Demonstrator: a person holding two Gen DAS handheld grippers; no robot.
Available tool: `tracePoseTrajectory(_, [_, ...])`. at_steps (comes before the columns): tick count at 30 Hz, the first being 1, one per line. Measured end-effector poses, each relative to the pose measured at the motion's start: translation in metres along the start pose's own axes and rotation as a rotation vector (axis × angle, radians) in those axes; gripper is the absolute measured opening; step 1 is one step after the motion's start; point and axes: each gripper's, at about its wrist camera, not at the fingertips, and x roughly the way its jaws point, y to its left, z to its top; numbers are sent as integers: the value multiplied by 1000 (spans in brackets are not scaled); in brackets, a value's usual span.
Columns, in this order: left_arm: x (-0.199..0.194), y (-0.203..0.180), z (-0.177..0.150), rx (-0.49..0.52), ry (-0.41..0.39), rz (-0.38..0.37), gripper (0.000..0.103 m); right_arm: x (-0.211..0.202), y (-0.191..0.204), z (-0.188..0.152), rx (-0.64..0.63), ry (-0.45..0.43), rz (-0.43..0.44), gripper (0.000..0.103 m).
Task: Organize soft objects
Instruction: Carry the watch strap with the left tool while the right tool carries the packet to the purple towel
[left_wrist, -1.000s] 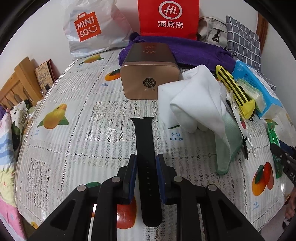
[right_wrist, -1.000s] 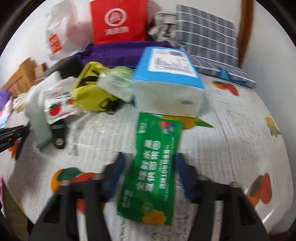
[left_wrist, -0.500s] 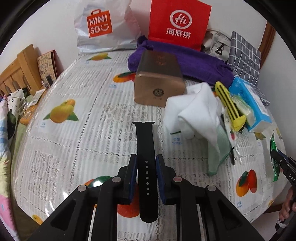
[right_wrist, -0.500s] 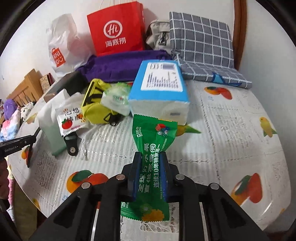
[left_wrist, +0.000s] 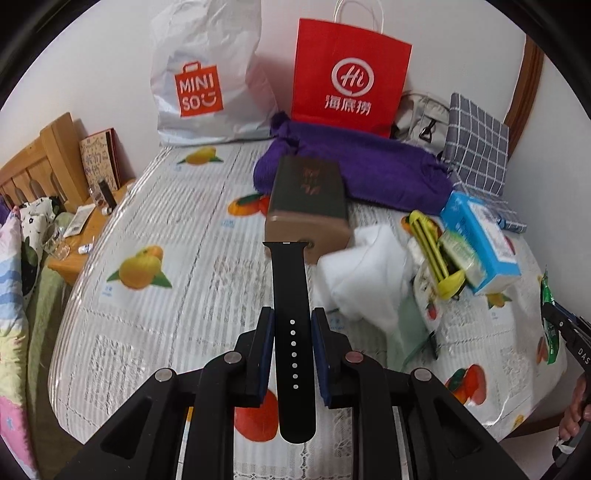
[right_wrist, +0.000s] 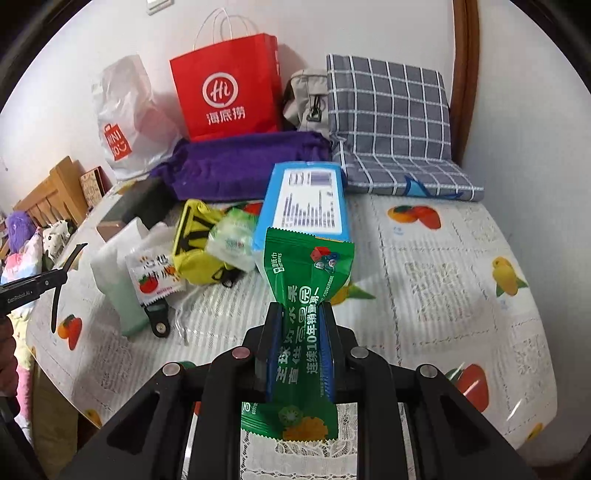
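My left gripper (left_wrist: 292, 325) is shut on a black watch strap (left_wrist: 290, 288), which it holds above the table, the strap's end pointing away. My right gripper (right_wrist: 300, 321) is shut on a green wet-wipe packet (right_wrist: 306, 273), pinched at its middle and lifted off the tablecloth. In the left wrist view the right gripper (left_wrist: 567, 332) with the green packet (left_wrist: 550, 325) shows at the right edge. In the right wrist view the left gripper (right_wrist: 55, 278) with the strap (right_wrist: 55, 302) shows at the left edge.
On the fruit-print tablecloth (left_wrist: 166, 302) lie a white cloth (left_wrist: 365, 269), a brown tin box (left_wrist: 308, 203), a yellow pouch (right_wrist: 195, 243), a blue tissue pack (right_wrist: 306, 199) and a purple towel (right_wrist: 240, 166). Red and white shopping bags (left_wrist: 347, 74) stand at the back wall.
Both grippers have risen from the table, carrying the strap and the green packet. The right jaws, wide around the packet at first, closed on it.
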Motion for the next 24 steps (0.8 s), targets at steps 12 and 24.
tracePoseTrajectory(12, [-6, -8, 38, 9, -46, 2, 20, 0, -4, 48, 23, -25, 44, 21])
tracePoseTrajectory(24, [6, -19, 73, 24, -61, -6, 20, 14, -5, 86, 15, -57, 45, 23])
